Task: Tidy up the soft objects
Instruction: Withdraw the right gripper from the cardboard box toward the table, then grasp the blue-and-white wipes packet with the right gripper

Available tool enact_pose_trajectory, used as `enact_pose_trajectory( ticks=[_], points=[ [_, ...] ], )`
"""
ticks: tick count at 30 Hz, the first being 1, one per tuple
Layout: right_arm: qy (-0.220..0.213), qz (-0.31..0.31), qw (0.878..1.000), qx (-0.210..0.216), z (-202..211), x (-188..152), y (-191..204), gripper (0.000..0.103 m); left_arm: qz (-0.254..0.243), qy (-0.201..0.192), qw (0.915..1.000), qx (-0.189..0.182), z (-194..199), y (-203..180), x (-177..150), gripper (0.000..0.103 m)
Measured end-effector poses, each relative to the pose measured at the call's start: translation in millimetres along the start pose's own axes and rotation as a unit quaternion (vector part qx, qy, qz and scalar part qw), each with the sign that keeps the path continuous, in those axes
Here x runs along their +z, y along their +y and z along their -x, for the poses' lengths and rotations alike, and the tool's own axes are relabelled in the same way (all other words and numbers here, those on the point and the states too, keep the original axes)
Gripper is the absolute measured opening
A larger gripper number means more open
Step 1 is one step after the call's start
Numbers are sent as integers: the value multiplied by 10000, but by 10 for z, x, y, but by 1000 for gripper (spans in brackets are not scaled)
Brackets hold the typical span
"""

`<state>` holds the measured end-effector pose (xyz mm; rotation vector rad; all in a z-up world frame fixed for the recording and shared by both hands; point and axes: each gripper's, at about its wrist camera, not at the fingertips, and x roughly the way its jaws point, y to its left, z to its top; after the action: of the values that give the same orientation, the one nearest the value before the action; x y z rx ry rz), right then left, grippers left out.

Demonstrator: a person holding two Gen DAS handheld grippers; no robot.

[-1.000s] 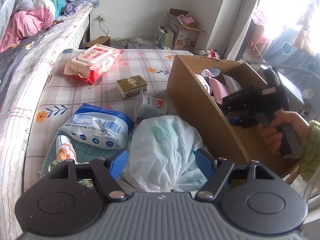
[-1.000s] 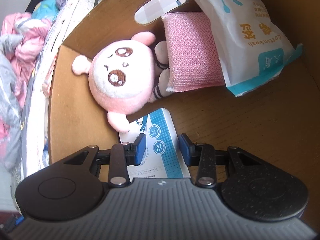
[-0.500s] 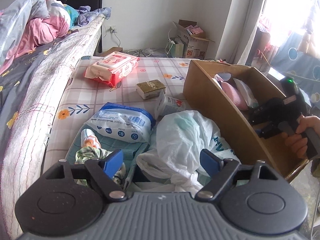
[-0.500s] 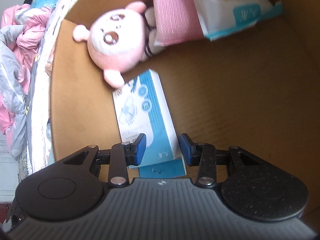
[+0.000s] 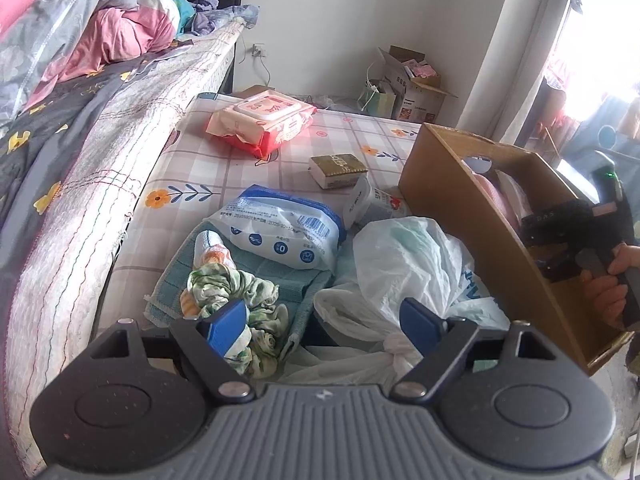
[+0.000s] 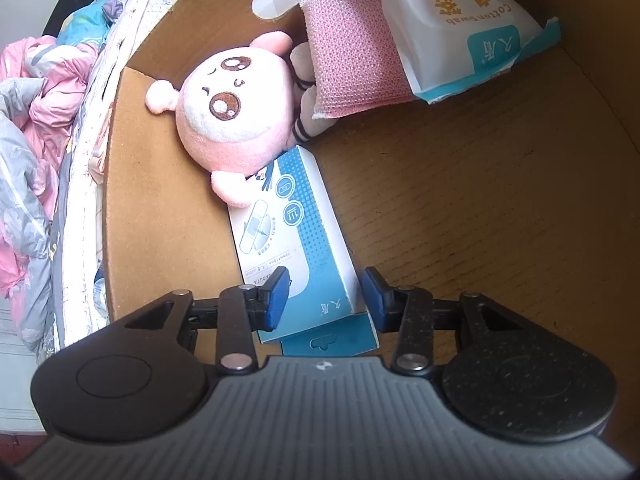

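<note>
My right gripper (image 6: 322,294) is inside the cardboard box (image 6: 480,208), its jaws apart around the near end of a blue-and-white bandage box (image 6: 292,236) that lies on the box floor. A pink plush toy (image 6: 230,118), a pink cloth (image 6: 352,48) and a cotton swab pack (image 6: 476,12) lie further in. My left gripper (image 5: 322,320) is open and empty above a white plastic bag (image 5: 404,256) and a floral scrunchie (image 5: 232,292) on a teal cloth (image 5: 288,276). The right gripper (image 5: 568,232) shows in the left wrist view inside the box (image 5: 460,200).
On the checked table (image 5: 200,168) lie a blue-and-white wipes pack (image 5: 284,232), a red wipes pack (image 5: 264,120), a small gold box (image 5: 338,170) and a white tube (image 5: 374,206). A bed (image 5: 60,120) runs along the left. Cartons (image 5: 412,84) stand by the far wall.
My right gripper has opened, drawn back and let the bandage box lie on the box floor. My left gripper has pulled back and up from the plastic bag, showing the scrunchie.
</note>
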<state>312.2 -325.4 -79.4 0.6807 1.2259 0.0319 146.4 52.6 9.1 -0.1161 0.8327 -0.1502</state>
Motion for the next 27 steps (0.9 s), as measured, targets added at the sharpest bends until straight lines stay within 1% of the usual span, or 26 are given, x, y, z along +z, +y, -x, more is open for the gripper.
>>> enact_pose_trajectory(
  ticks=[3, 6, 8, 10, 12, 14, 17, 18, 21, 24, 25, 27],
  points=[
    [-312, 224, 9992, -53, 210, 34, 97, 48, 131, -48, 9999, -25, -25, 81, 32, 85],
    [-811, 624, 9947, 16, 504, 80, 334, 49, 154, -121, 9998, 17, -66, 125, 78, 85],
    [-1072, 1015, 9889, 188, 664, 88, 599, 49, 200, -140, 9997, 15, -115, 153, 117, 84],
    [-1102, 1449, 9818, 546, 758, 90, 911, 52, 274, -133, 9995, -39, -172, 181, 166, 82],
    [-871, 1866, 9742, 926, 728, 66, 1267, 56, 349, -116, 9992, -133, -239, 207, 229, 78],
    [-463, 2243, 9651, 1269, 578, 41, 1614, 60, 422, -71, 9989, -200, -329, 225, 302, 75],
    [280, 2589, 9531, 1543, 216, 16, 2115, 60, 568, 139, 9979, -292, -512, 263, 420, 72],
    [472, 2647, 9504, 1564, 75, 19, 2246, 60, 649, 266, 9970, -327, -595, 285, 460, 72],
    [968, 2933, 9403, 1429, -358, 1, 2605, 60, 822, 593, 9942, -353, -811, 353, 550, 72],
    [1192, 3121, 9349, 1196, -742, 16, 2825, 60, 867, 913, 9914, -352, -1012, 393, 597, 74],
    [1171, 3149, 9353, 1108, -897, 36, 2849, 60, 891, 999, 9904, -353, -1074, 406, 608, 74],
    [1282, 3133, 9351, 1046, -1109, 109, 2900, 60, 938, 1145, 9883, -356, -1195, 438, 630, 76]
  ],
)
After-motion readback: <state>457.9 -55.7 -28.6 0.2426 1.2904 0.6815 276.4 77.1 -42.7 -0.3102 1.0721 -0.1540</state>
